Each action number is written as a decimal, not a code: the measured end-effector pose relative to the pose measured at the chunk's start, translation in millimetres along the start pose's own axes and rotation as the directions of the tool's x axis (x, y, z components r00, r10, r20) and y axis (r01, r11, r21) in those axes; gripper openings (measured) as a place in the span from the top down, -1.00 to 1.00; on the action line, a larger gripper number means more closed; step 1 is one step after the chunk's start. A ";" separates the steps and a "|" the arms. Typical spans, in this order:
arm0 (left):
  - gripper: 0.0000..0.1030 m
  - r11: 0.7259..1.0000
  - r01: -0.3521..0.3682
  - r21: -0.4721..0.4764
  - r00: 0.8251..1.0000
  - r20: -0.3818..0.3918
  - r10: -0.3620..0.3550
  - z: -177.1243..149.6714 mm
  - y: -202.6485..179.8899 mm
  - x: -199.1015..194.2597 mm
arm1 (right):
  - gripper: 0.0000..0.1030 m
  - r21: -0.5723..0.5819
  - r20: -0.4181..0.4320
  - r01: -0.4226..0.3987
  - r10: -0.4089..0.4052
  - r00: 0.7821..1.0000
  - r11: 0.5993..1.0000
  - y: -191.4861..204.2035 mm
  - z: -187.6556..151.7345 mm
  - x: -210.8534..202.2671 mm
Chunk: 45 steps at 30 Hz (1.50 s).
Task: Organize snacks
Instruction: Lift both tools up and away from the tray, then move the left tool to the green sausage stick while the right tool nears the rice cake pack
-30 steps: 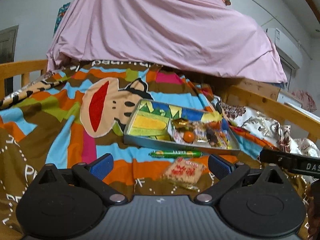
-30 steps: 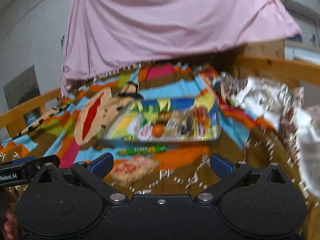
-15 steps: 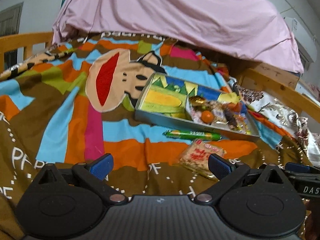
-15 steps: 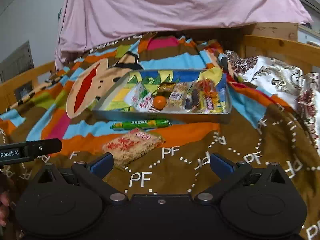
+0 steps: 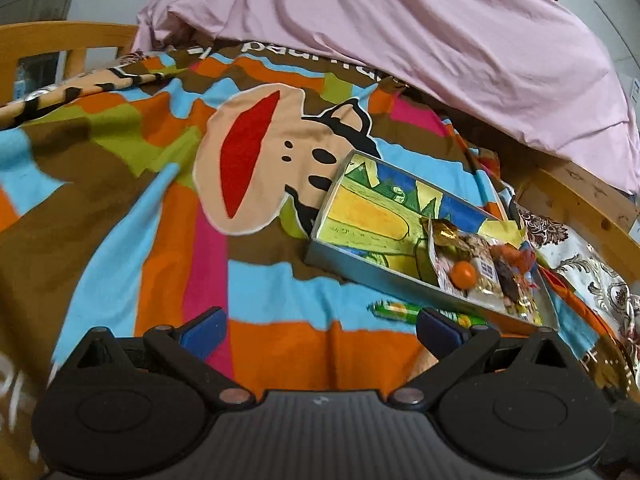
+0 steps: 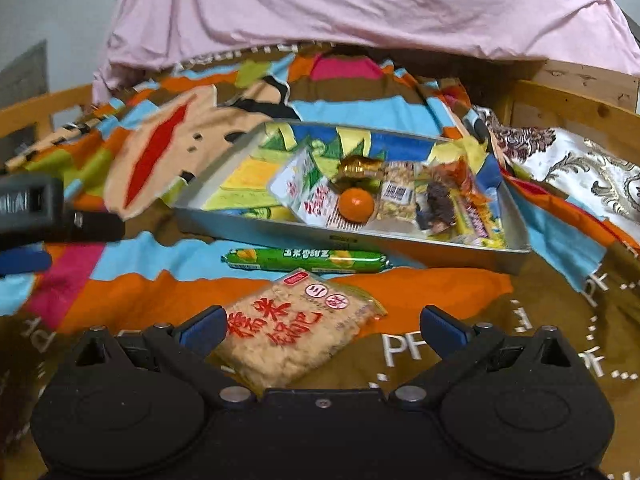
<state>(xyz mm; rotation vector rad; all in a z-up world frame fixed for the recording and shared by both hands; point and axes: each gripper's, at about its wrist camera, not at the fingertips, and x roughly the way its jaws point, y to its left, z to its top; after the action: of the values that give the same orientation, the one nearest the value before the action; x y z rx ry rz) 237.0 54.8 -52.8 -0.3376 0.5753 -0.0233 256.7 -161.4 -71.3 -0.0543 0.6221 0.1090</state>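
Now that our right gripper [image 6: 320, 326] has closed in on the rice cracker packet [image 6: 298, 326], which looked well ahead of it half a second ago, a pick seems near. Its jaws are spread wide, the packet lying between them toward nine o'clock. At twelve o'clock sit the green sausage stick [image 6: 306, 260] and the tin tray [image 6: 400, 236]. Our left gripper [image 5: 318, 326] hangs spread and empty.

Tray [image 6: 256, 229] is looking like matt grey metal, paper-like printed liner inside; green sausage stick [image 6: 306, 260] and rice cracker pack [image 6: 296, 328] are showing glossy plastic wrap; blanket [image 5: 120, 240] is reading as soft matt cloth, pink sheet [image 5: 400, 32] smooth cloth; bed rail [image 6: 576, 108] is showing bare wood
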 end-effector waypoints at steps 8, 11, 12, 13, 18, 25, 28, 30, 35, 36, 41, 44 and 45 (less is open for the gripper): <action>-0.99 0.977 0.207 0.049 0.976 -0.075 -0.203 23.7 -0.9 55.2 | -0.99 0.071 -0.028 0.054 -0.052 0.998 0.996 16.6 -1.9 33.6; -0.99 0.952 0.289 0.097 0.952 -0.133 -0.275 26.4 -3.6 75.7 | -0.99 0.053 -0.033 0.063 -0.061 0.998 0.997 22.4 -4.4 40.4; -0.99 0.943 0.313 0.115 0.943 -0.151 -0.295 26.1 -4.7 81.3 | -0.99 0.041 -0.032 0.066 -0.064 0.997 0.997 25.4 -6.0 41.2; -0.99 0.934 0.336 0.123 0.934 -0.174 -0.313 25.7 -5.7 87.0 | -0.99 0.027 -0.024 0.072 -0.072 0.997 0.997 28.4 -7.3 41.1; -0.99 0.918 0.397 0.019 0.896 -0.226 -0.383 27.4 -3.2 105.4 | -0.99 -0.015 -0.019 0.086 -0.087 0.996 0.996 37.8 -6.8 44.3; -0.99 0.921 0.388 0.033 0.892 -0.264 -0.367 34.2 -23.9 123.2 | -0.98 0.021 -0.064 0.048 -0.047 0.997 0.999 17.3 -9.5 47.0; -0.99 0.906 0.408 0.118 0.881 -0.312 -0.356 32.0 -44.1 131.3 | -0.95 0.008 -0.073 0.100 -0.099 0.992 0.995 -0.2 -10.2 33.4; -0.99 0.885 0.427 0.185 0.870 -0.350 -0.347 29.2 -56.4 135.9 | -0.95 0.001 -0.103 0.088 -0.087 0.991 0.996 -16.8 -9.1 26.8; -0.99 0.832 0.474 0.288 0.832 -0.458 -0.315 25.9 -68.4 145.7 | -0.97 -0.157 -0.152 -0.066 0.042 0.987 0.985 -42.7 0.2 17.8; -0.99 0.824 0.485 0.292 0.823 -0.473 -0.316 27.4 -67.5 147.1 | -0.98 -0.212 -0.143 -0.098 0.068 0.987 0.972 -46.8 -1.3 13.9; -0.99 0.775 0.535 0.337 0.783 -0.541 -0.307 35.4 -70.9 155.5 | -0.98 -0.263 -0.102 -0.185 0.163 0.981 0.947 -46.1 -12.8 10.0; -0.99 0.719 0.551 0.425 0.782 -0.564 -0.266 35.1 -80.5 158.2 | -0.98 -0.389 -0.068 -0.178 0.165 0.984 0.904 -26.5 -13.7 14.8; -0.99 0.702 0.554 0.447 0.780 -0.573 -0.250 34.3 -85.3 160.8 | -0.98 -0.421 -0.051 -0.176 0.170 0.984 0.890 -23.6 -13.2 16.0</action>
<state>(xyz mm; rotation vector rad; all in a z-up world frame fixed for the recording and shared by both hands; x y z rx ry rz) 396.8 -33.8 -83.8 0.1851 0.9356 -0.7494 264.8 -184.5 -91.0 -0.4236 0.6067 0.4183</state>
